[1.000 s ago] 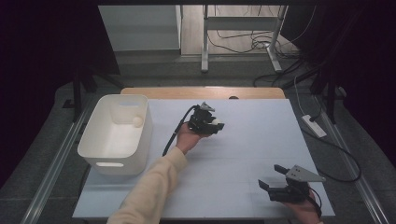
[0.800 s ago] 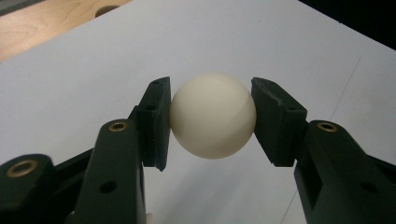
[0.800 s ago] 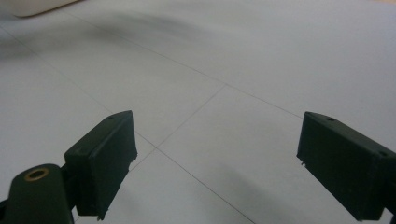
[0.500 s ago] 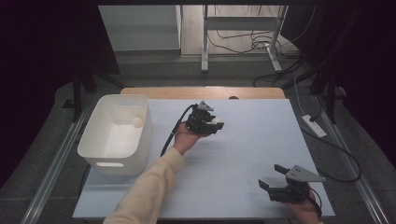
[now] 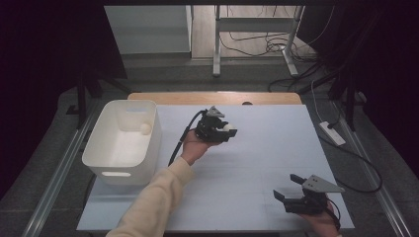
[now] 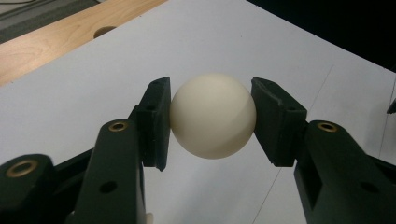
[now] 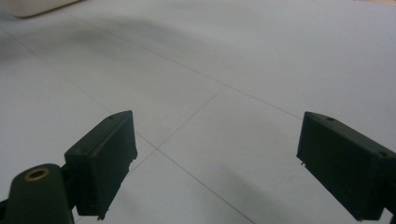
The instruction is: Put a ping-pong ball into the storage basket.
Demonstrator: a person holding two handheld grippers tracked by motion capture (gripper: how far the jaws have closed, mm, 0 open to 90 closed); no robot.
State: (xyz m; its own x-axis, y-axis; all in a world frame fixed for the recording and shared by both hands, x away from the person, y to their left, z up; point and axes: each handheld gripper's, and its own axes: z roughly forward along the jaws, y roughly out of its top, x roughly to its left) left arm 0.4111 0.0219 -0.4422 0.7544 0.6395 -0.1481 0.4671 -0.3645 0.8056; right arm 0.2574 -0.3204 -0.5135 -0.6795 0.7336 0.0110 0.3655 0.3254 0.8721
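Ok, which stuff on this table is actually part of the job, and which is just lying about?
Part of the job:
- white ball, clamped in the left gripper
- white bin, with another ball inside

Lying about:
- right gripper, open and idle
- power strip beside the table

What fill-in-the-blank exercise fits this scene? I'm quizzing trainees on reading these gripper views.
1. The left gripper is shut on a cream-white ____.
2. A second ball lies inside the white ____.
3. The jaws of the right gripper stand ____, with nothing between them.
4. The bin stands near the table's ____ edge in the high view.

Missing words: ball; bin; open; left
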